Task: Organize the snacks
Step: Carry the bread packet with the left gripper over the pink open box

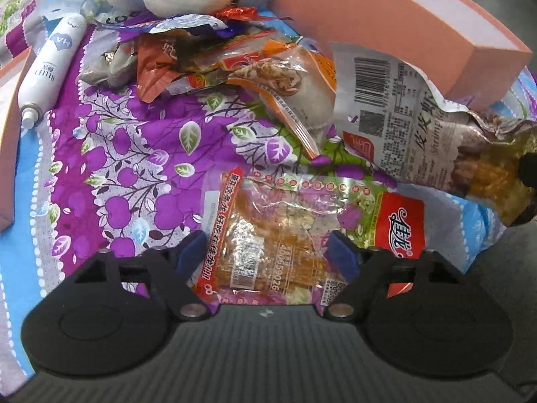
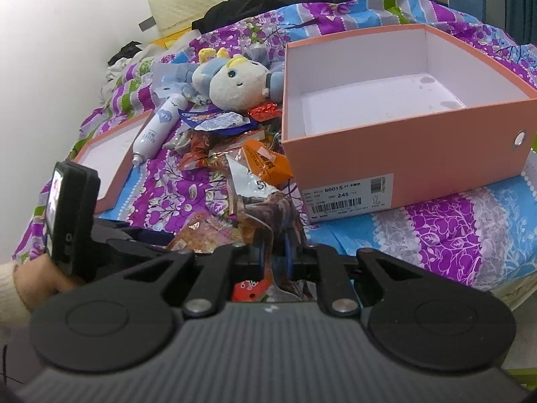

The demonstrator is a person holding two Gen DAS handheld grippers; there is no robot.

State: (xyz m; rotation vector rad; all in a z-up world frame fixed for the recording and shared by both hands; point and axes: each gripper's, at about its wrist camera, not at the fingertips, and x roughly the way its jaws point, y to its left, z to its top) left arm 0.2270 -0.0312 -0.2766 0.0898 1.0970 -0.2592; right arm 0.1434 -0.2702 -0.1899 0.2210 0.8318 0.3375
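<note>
My left gripper (image 1: pixel 266 253) points down at the bedspread, open, its blue pads (image 1: pixel 191 252) on either side of a clear red-edged packet of orange strips (image 1: pixel 268 228) without pressing it. My right gripper (image 2: pixel 275 257) is shut on a silver and brown shrimp snack bag (image 2: pixel 261 198), which hangs crumpled from its pads. That same bag (image 1: pixel 402 117) shows in the left wrist view at the right, in front of the pink box. A pile of loose snack packets (image 2: pixel 228 134) lies between the box and a white bottle; the pile (image 1: pixel 208 60) shows in the left wrist view too.
An open pink shoe box (image 2: pixel 402 154), bare white inside, stands at the right; its wall (image 1: pixel 386 16) fills the left view's top right. Its lid (image 2: pixel 110 158) lies at the left. A plush toy (image 2: pixel 231 80) and white bottle (image 2: pixel 157 127) lie behind the pile. A hand (image 2: pixel 33 282) holds the left gripper.
</note>
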